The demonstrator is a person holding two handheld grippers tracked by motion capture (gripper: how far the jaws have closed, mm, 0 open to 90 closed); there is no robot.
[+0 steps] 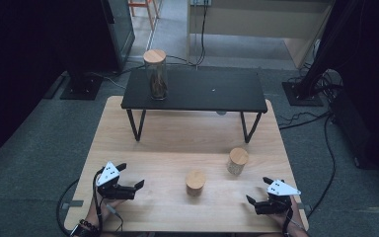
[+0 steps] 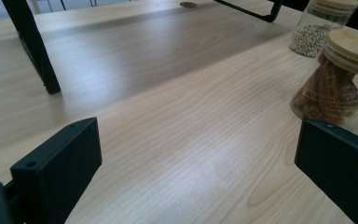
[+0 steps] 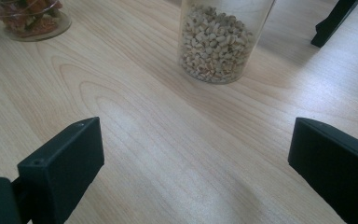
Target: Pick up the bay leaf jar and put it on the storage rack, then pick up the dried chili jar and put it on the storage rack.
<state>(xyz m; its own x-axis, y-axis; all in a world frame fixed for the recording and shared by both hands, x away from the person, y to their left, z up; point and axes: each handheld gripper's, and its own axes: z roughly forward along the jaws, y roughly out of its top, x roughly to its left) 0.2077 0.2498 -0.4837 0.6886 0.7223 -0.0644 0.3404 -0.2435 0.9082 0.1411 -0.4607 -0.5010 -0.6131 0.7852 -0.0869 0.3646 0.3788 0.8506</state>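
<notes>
Two short glass jars with wooden lids stand on the wooden table. One holds orange-red pieces. The other holds pale beans. A tall jar with dark contents stands on the left end of a black riser shelf. My left gripper is open near the table's front left, with bare wood between its jaws. My right gripper is open at the front right and points toward the bean jar, well short of it.
The riser's black legs stand on the table's far half. Cables and stand bases lie on the grey floor around the table. Bare wood lies under the riser and between the grippers.
</notes>
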